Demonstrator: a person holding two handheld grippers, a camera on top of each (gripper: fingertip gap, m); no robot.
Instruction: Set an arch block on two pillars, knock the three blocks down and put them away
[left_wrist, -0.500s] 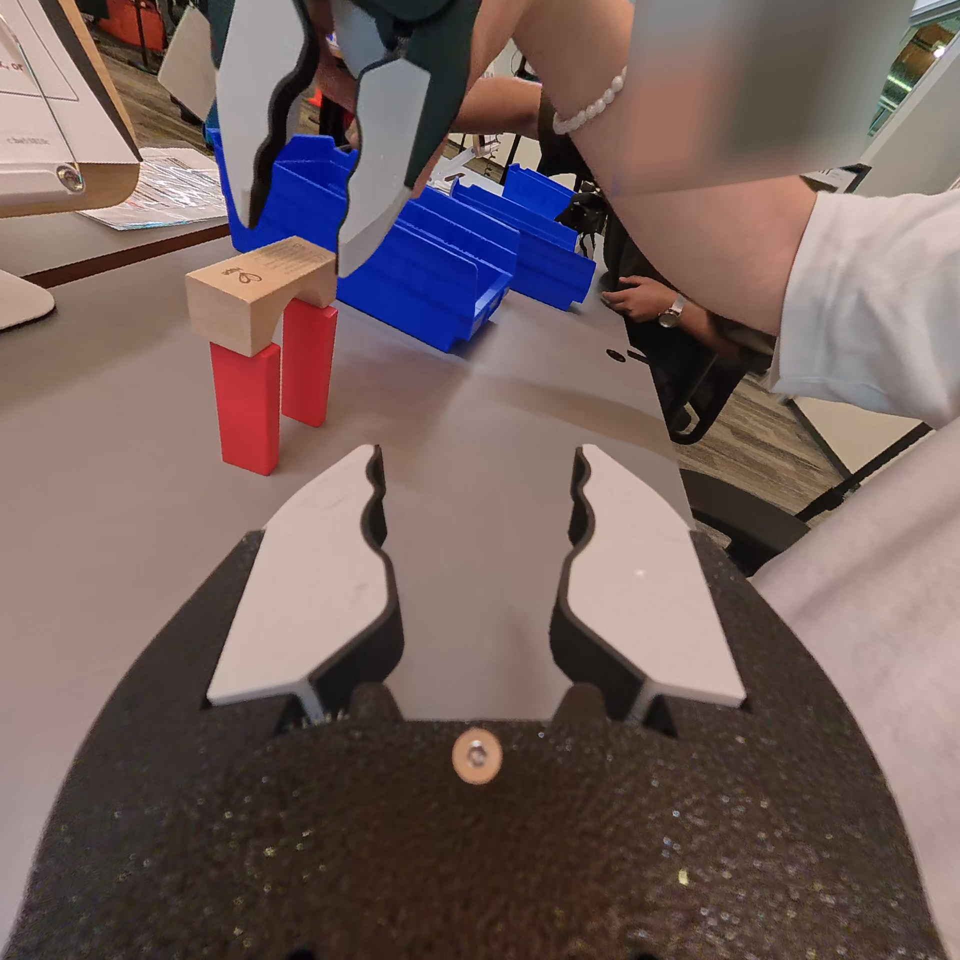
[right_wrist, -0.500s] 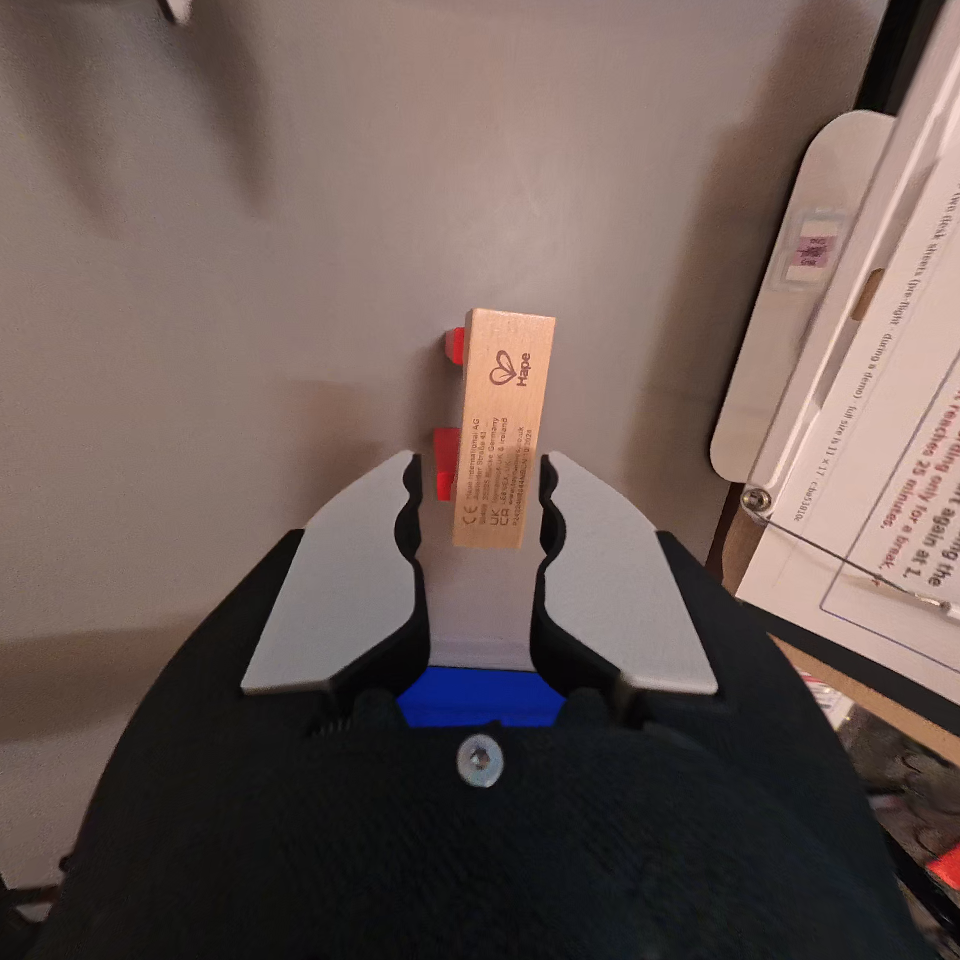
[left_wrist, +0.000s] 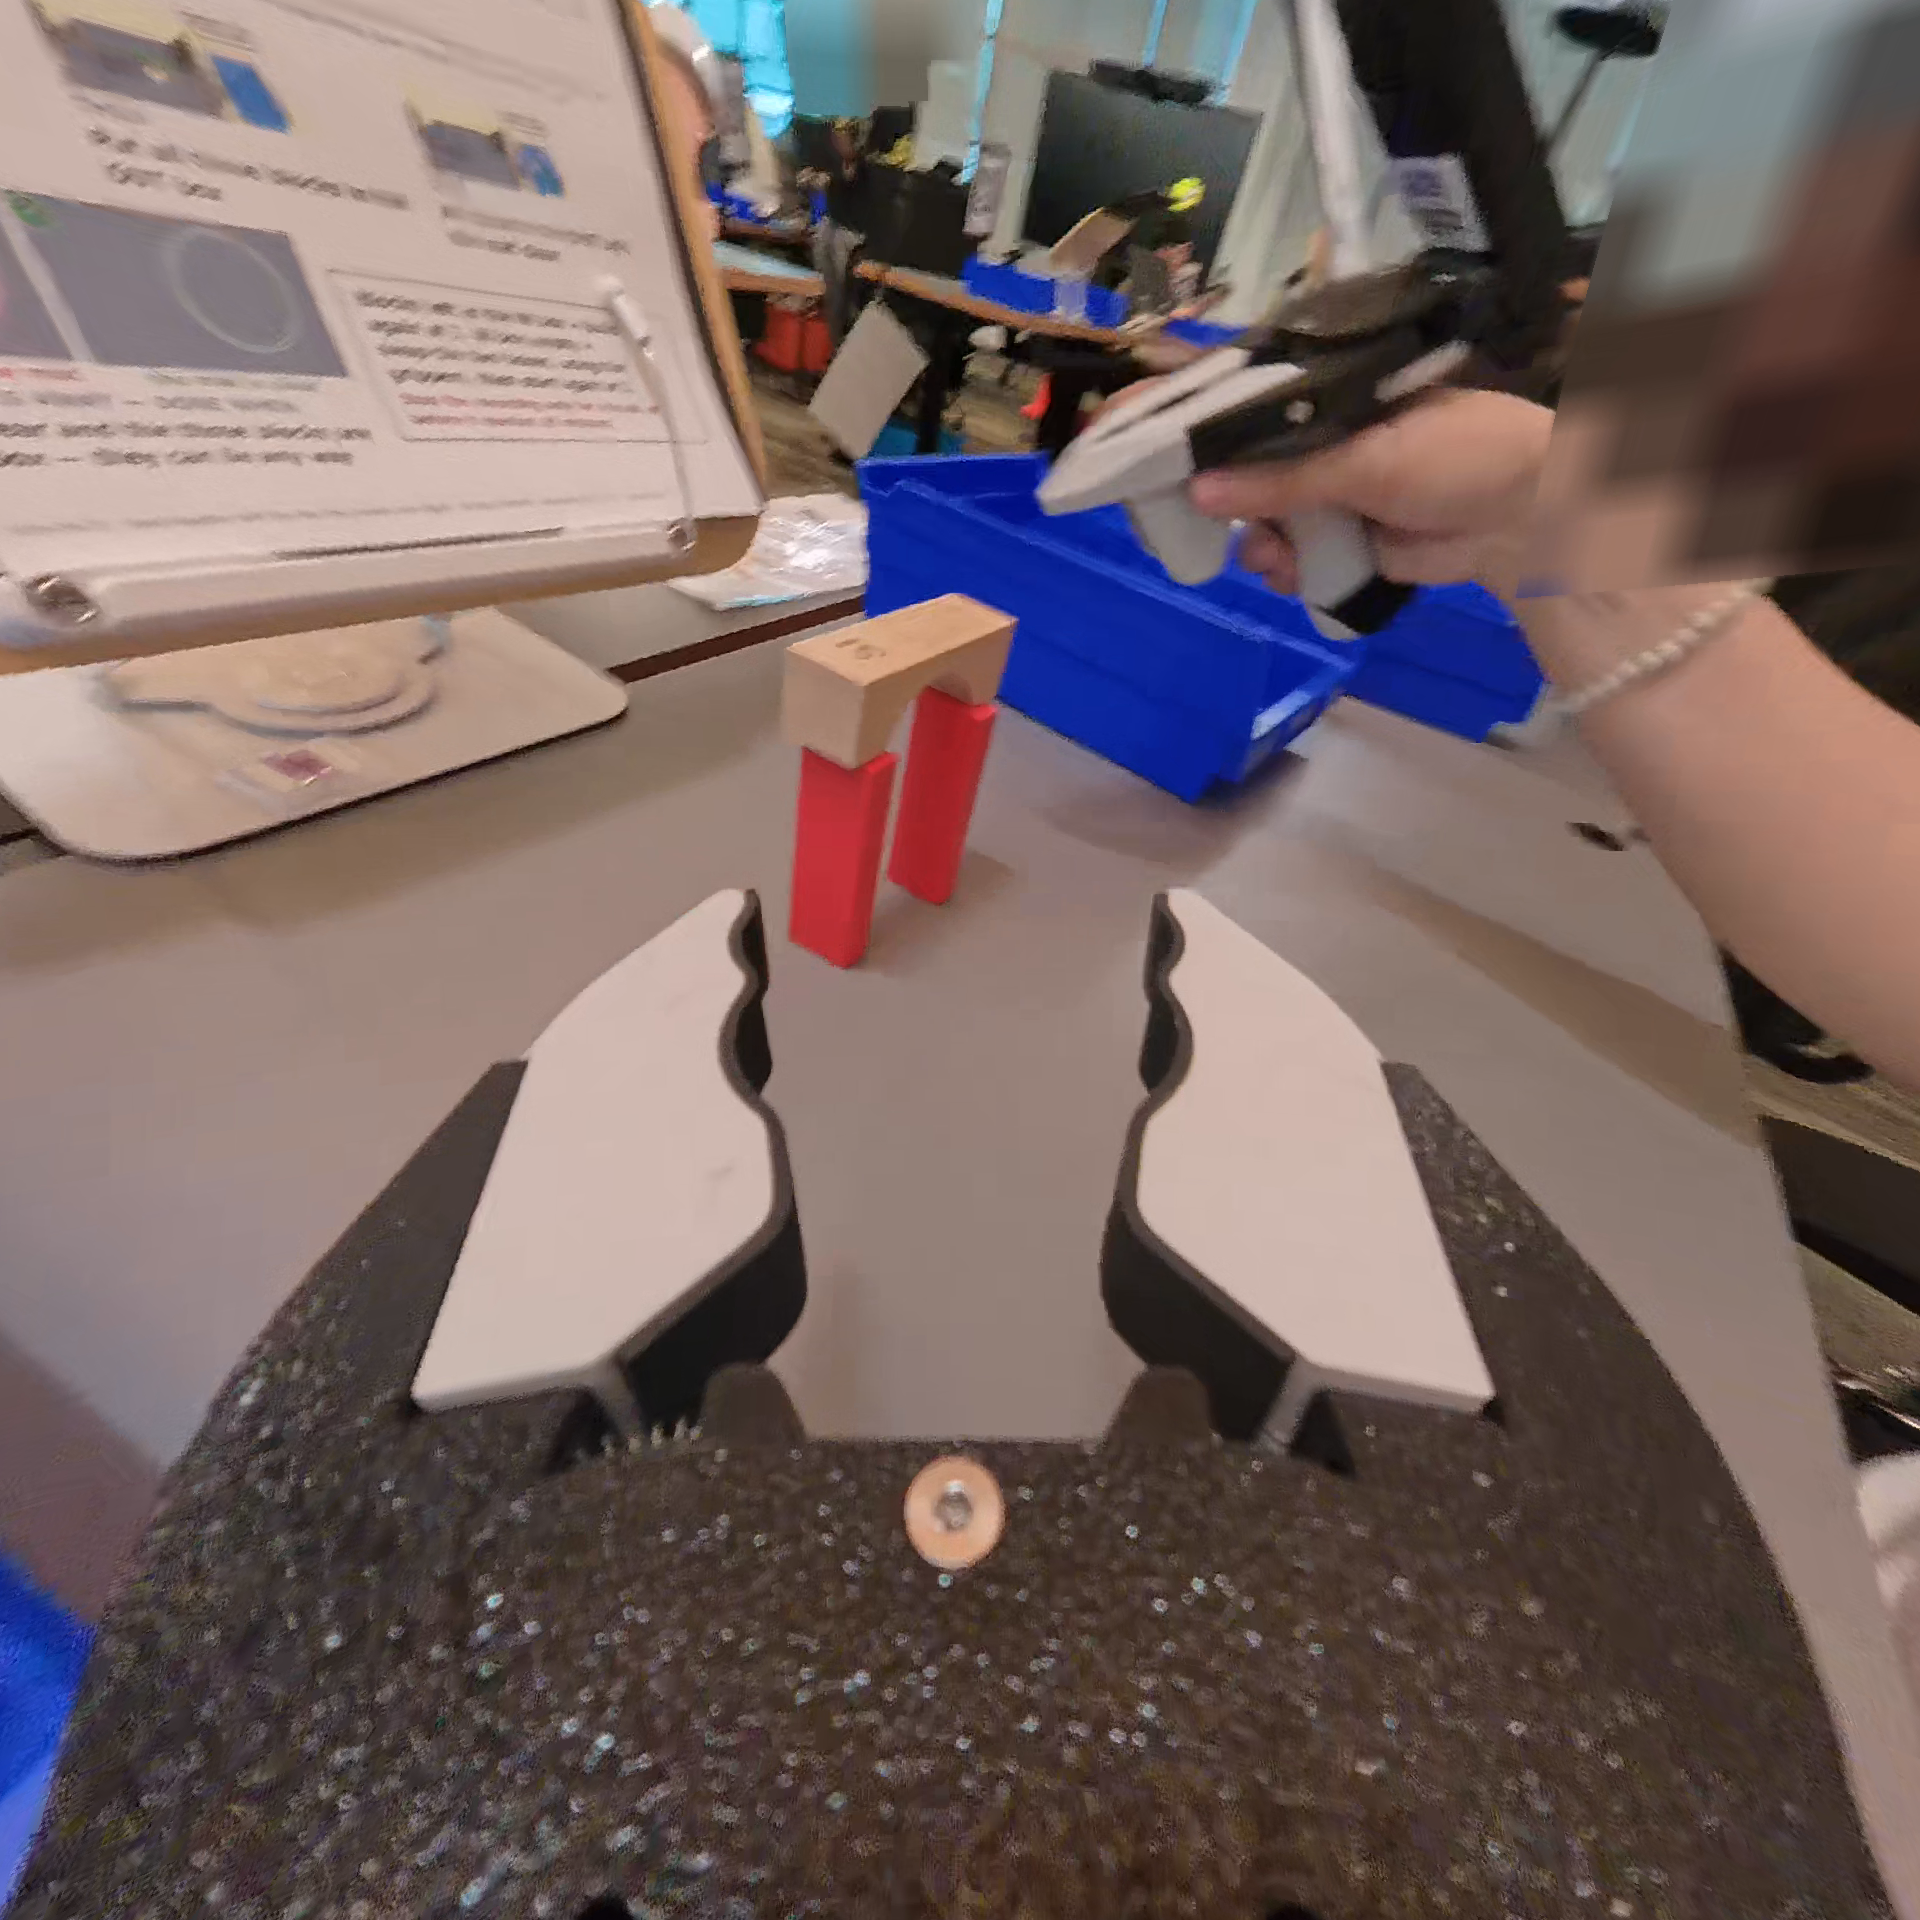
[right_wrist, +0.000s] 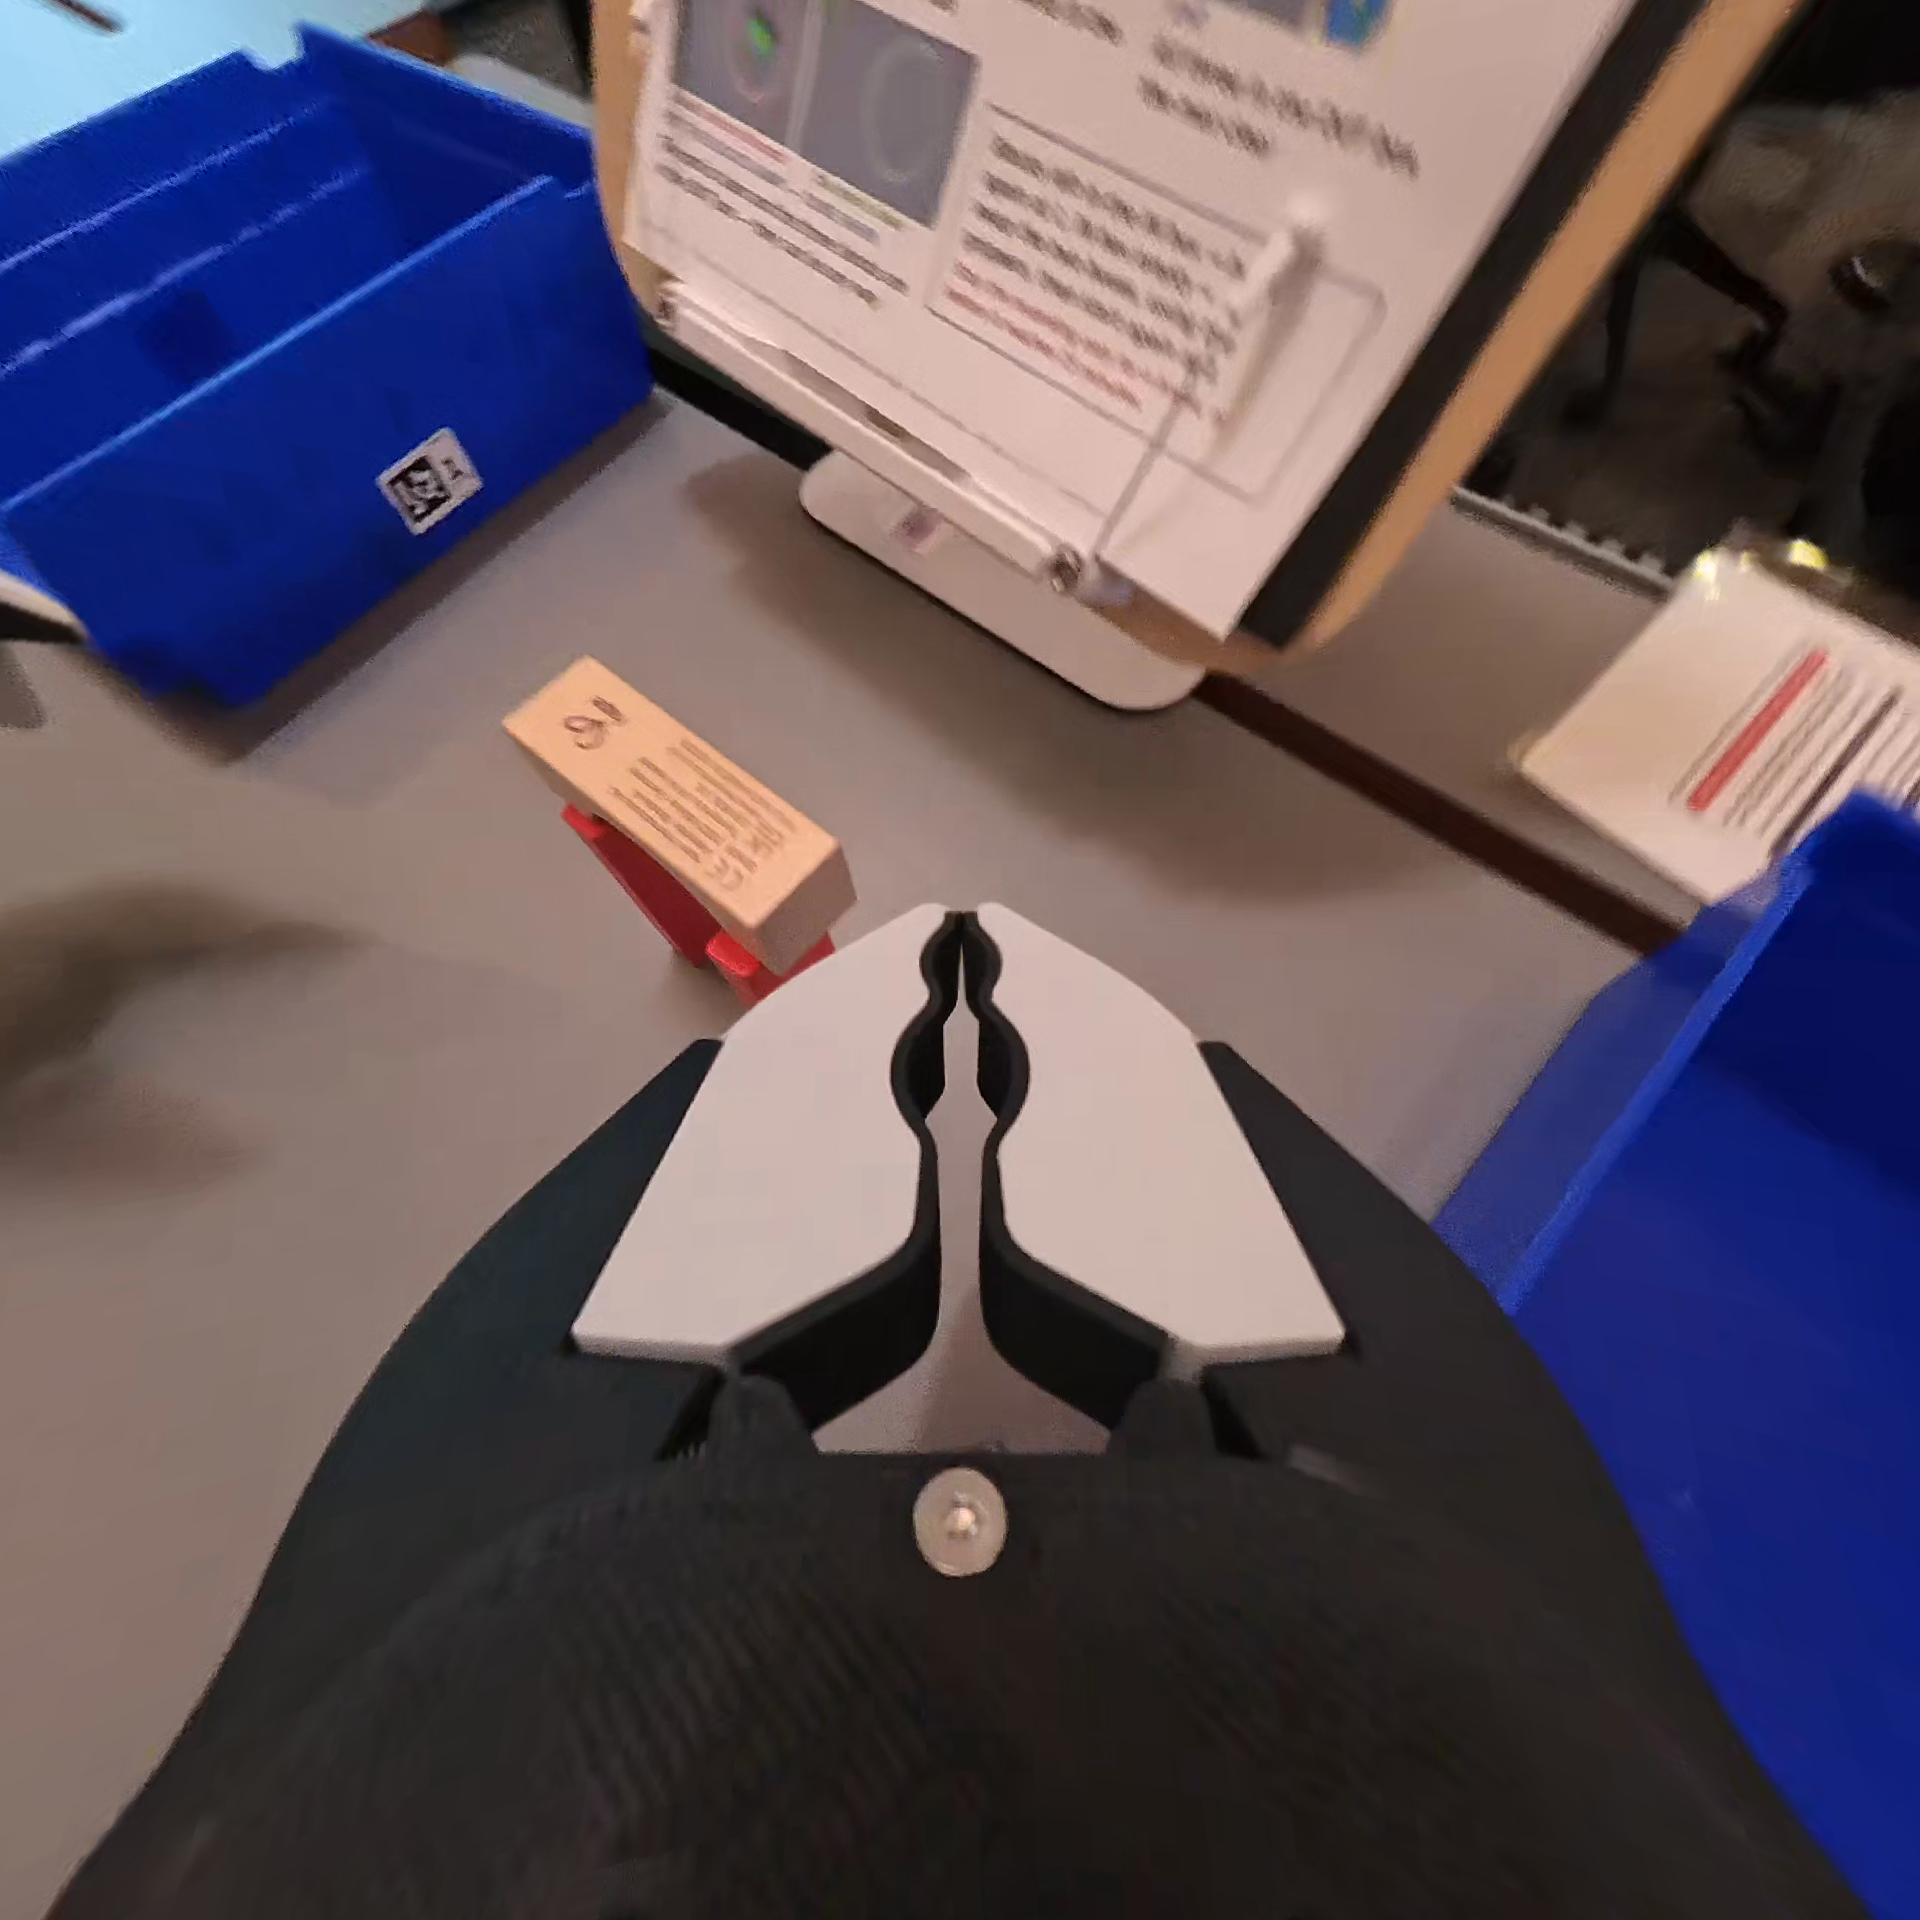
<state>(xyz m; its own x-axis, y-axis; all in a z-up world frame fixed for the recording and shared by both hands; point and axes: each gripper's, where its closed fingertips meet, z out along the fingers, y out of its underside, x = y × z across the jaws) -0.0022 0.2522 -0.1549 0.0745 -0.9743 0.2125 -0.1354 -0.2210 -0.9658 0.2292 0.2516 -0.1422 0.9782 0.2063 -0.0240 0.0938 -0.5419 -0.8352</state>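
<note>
The left gripper (left_wrist: 956, 925) hovers low over the grey tabletop (left_wrist: 312, 1039) with its jaws spread wide and nothing between them. Just ahead of its left fingertip stand two upright red blocks (left_wrist: 840, 852), bridged by a wooden arch block (left_wrist: 894, 675). Farther ahead to the right sits a blue bin (left_wrist: 1091, 623). The right gripper (right_wrist: 958, 920), held in a hand (left_wrist: 1392, 488), is pressed closed and empty, with the arch just ahead to its left.

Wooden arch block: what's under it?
The wooden arch block rests on two upright red blocks, one under each end, on the grey table. Contact faces are hidden.
</note>
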